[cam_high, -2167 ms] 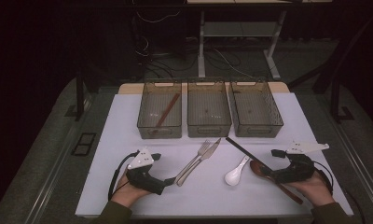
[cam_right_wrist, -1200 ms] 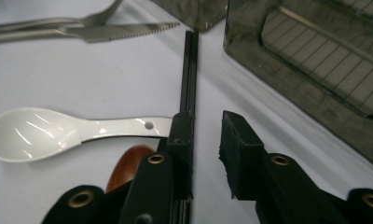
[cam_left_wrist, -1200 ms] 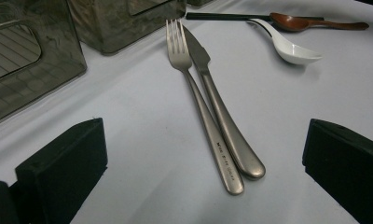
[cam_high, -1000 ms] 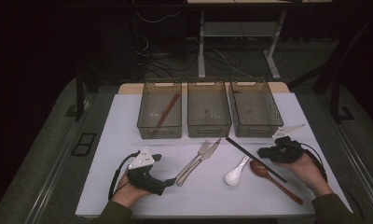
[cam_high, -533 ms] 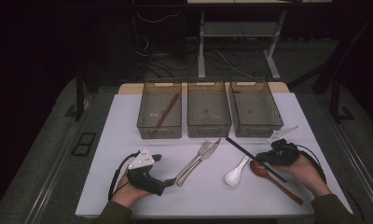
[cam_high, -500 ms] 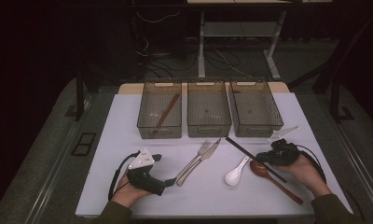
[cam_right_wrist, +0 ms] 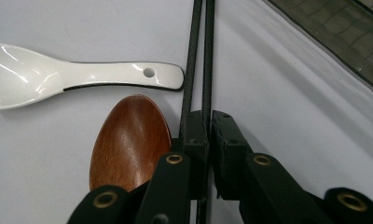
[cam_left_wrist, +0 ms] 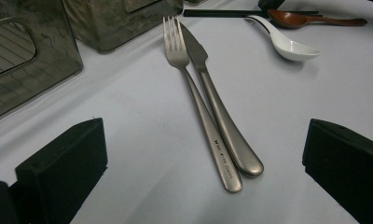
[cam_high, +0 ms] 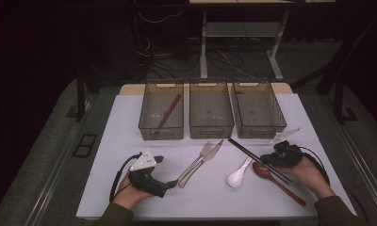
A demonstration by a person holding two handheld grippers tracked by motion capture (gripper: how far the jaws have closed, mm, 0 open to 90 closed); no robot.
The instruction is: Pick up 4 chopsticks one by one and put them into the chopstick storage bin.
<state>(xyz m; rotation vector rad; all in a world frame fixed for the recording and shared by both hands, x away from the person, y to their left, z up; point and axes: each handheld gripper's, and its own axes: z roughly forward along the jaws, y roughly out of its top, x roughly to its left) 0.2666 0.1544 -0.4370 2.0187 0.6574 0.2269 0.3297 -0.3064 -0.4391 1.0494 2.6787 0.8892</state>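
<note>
A: Compare with two seconds back: finds the right gripper (cam_high: 267, 161) off the near right edge and farther up the white table sheet (cam_high: 106, 141), above the bowl of the long brown wooden spoon (cam_high: 276, 181).

B: Jaws?

A: Have just been closing. Pressed together on the pair of thin black chopsticks (cam_right_wrist: 208, 56). Shows one stick running into the slit between the pads and the other lying along the outer face of one pad. Cannot tell whether both are pinched.

B: And the chopsticks themselves?

A: Flat on the sheet, crossing the brown spoon's neck on a slant, with the far ends reaching toward the bins.

B: Left side?

A: Puts the left gripper (cam_high: 171, 182) low on the sheet, jaws wide apart and clamping nothing. Just beyond lie the handle ends of the steel fork (cam_left_wrist: 194, 93) and steel table knife (cam_left_wrist: 212, 93), side by side and touching.

B: Farther out?

A: Places the white ceramic soup spoon (cam_high: 237, 175) between the steel pair and the brown spoon. Beyond stand three smoky clear plastic bins (cam_high: 211, 134) in a row, with a reddish-brown stick (cam_high: 170, 110) leaning in the left one.
</note>
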